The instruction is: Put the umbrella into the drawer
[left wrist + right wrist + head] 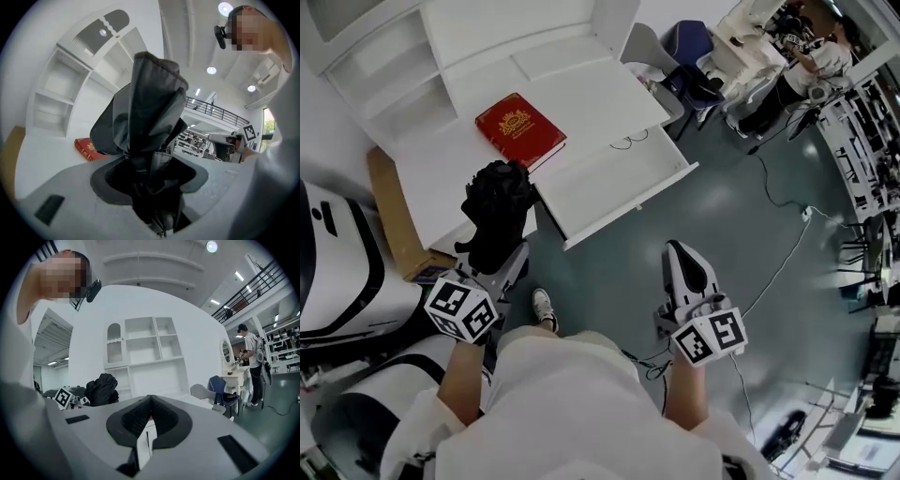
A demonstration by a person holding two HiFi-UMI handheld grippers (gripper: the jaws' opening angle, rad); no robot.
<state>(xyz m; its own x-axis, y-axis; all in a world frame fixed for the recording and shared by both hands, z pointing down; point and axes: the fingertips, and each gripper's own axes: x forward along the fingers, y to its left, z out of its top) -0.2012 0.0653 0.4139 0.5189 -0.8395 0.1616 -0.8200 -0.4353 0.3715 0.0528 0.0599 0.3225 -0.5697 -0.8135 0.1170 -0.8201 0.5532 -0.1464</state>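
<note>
A black folded umbrella [497, 211] stands up from my left gripper [500, 261], whose jaws are shut on its lower end, in front of the white desk's left part. In the left gripper view the umbrella's [145, 108] dark fabric fills the middle and rises between the pads of the left gripper [151, 183]. The white drawer [609, 183] is pulled out of the desk [469, 178] and looks empty; it lies to the right of the umbrella. My right gripper [676, 251] hangs over the floor below the drawer, shut, with nothing in it. The right gripper view shows the umbrella [101, 389] to the left of the right gripper [150, 399].
A red book [520, 128] lies on the desk behind the umbrella. A cardboard box [390, 208] leans at the desk's left; white machines [342, 281] stand further left. A chair [694, 47] and a person [817, 66] are at the back right. A cable [787, 253] runs over the floor.
</note>
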